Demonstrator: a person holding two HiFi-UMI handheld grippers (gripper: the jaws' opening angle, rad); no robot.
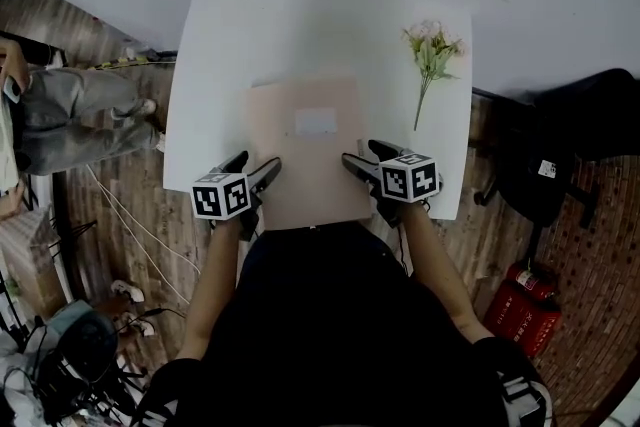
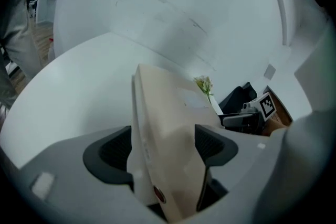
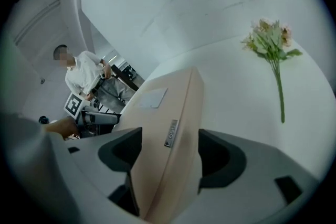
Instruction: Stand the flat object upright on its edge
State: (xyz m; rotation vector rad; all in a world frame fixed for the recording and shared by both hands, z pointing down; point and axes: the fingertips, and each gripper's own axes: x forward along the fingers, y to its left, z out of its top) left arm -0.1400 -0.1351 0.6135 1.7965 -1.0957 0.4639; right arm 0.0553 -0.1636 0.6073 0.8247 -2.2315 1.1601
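Observation:
A flat beige case (image 1: pixel 310 155) with a white label (image 1: pixel 316 122) lies flat on the white table (image 1: pixel 220 45), its near edge at the table's front. My left gripper (image 1: pixel 255 163) straddles the case's near left corner, and my right gripper (image 1: pixel 362 153) straddles the near right corner. In the left gripper view the case's edge (image 2: pixel 168 123) runs between the wide-apart pads of the left gripper (image 2: pixel 163 147), which do not press on it. In the right gripper view the case (image 3: pixel 168 107) likewise sits loose between the spread pads of the right gripper (image 3: pixel 170 152).
A small bunch of artificial flowers (image 1: pixel 432 50) lies at the table's far right. A person (image 1: pixel 60 115) stands left of the table. A black chair (image 1: pixel 560 145) and a red container (image 1: pixel 525 310) are on the floor to the right.

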